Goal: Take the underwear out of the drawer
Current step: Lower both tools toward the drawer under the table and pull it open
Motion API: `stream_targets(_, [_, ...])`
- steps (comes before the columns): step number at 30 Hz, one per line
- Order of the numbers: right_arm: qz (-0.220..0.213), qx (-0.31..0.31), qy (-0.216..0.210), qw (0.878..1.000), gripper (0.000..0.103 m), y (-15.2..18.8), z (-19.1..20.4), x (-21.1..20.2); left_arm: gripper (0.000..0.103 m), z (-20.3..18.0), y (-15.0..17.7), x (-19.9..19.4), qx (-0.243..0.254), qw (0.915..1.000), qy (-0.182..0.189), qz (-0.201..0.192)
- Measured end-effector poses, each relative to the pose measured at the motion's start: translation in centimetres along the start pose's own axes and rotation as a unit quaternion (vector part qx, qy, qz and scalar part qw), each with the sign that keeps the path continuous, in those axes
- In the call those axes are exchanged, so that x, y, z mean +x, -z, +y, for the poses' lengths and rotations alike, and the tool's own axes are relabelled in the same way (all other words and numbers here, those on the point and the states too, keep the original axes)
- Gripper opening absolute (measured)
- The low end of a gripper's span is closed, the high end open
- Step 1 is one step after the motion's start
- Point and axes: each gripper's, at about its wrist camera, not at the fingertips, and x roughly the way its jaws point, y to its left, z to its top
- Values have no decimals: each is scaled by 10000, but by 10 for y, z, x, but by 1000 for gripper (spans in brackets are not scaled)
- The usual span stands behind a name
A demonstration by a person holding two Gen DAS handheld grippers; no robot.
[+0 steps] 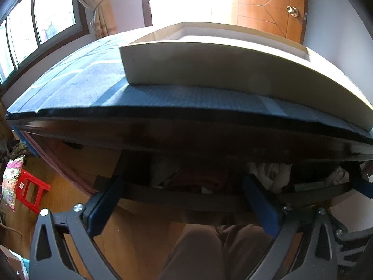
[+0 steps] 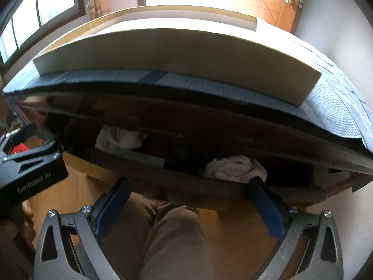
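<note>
Right wrist: drawer (image 2: 209, 186) pulled out under the tabletop edge, crumpled pale underwear (image 2: 235, 168) inside; both grippers, right gripper (image 2: 188, 191) and left gripper (image 1: 181, 186), spread wide, holding nothing.

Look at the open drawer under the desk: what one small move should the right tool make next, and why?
Probably ease the right tool forward into the drawer toward the pale crumpled garment. Its jaws stand wide open with nothing between them, and the garment lies just past the drawer's front edge, near one blue finger.

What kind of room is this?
Probably a bedroom at home: a wooden door with a round knob, a curtained window, and an open drawer holding crumpled clothing.
</note>
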Motion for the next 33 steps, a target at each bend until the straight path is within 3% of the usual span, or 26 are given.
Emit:
stream_targets(14, [83, -139, -109, 9998, 103, 14, 5, -8, 103, 0, 7, -4, 3, 10000, -21, -52])
stream_targets(19, [-213, 374, -723, 9965, 103, 12, -18, -12, 103, 1, 5, -3, -2, 10000, -33, 5])
stream_targets(24, [-194, 761, -921, 9926, 102, -6, -28, -1, 103, -2, 3, -1, 22, 9999, -116, 12])
stream_targets(33, [19, 757, -633, 9951, 101, -19, -18, 15, 103, -6, 2, 5, 136, 9995, -272, -58])
